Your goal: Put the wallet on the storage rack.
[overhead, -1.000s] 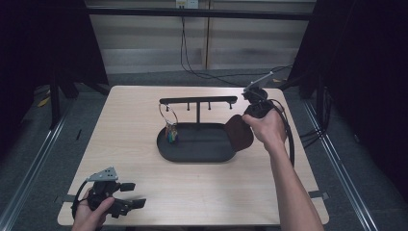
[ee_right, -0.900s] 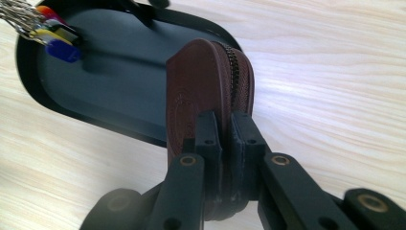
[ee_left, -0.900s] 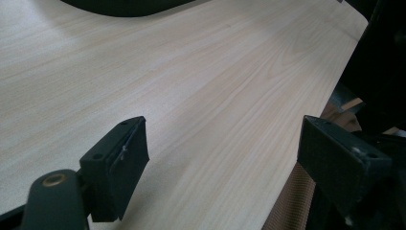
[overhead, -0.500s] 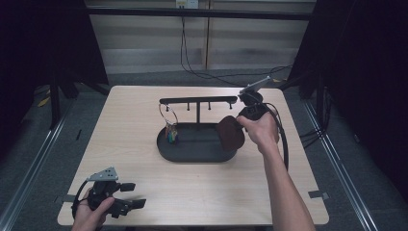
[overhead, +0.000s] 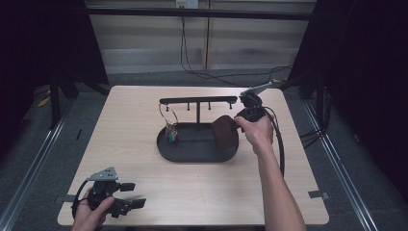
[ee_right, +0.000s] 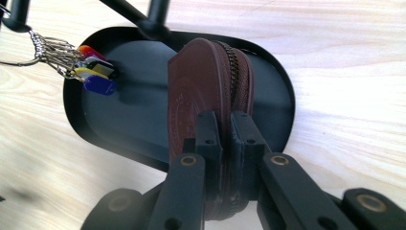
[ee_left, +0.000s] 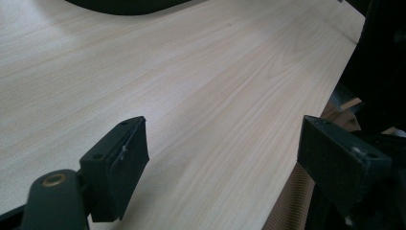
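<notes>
A round brown leather zip pouch (ee_right: 206, 86) hangs edge-up over the right end of the black oval tray (overhead: 192, 151), pinched in my right gripper (ee_right: 225, 129). The pouch (overhead: 224, 132) and the right gripper (overhead: 238, 120) show in the high view just above the tray's right end. A key ring with coloured tags (overhead: 171, 132) hangs from the black T-shaped stand (overhead: 198, 101) over the tray's left part; its tags (ee_right: 95, 72) show in the right gripper view. My left gripper (overhead: 130, 195) lies at the table's near left corner, open over bare wood (ee_left: 220, 134).
The light wooden table (overhead: 144, 110) ends close to the left gripper, its edge (ee_left: 306, 143) running past the right jaw. Black cables (overhead: 279, 144) trail from the right gripper along the forearm. Dark frames and floor surround the table.
My right gripper has carried the pouch left and down, from beyond the tray's right rim to over its right end. The left gripper has stayed put.
</notes>
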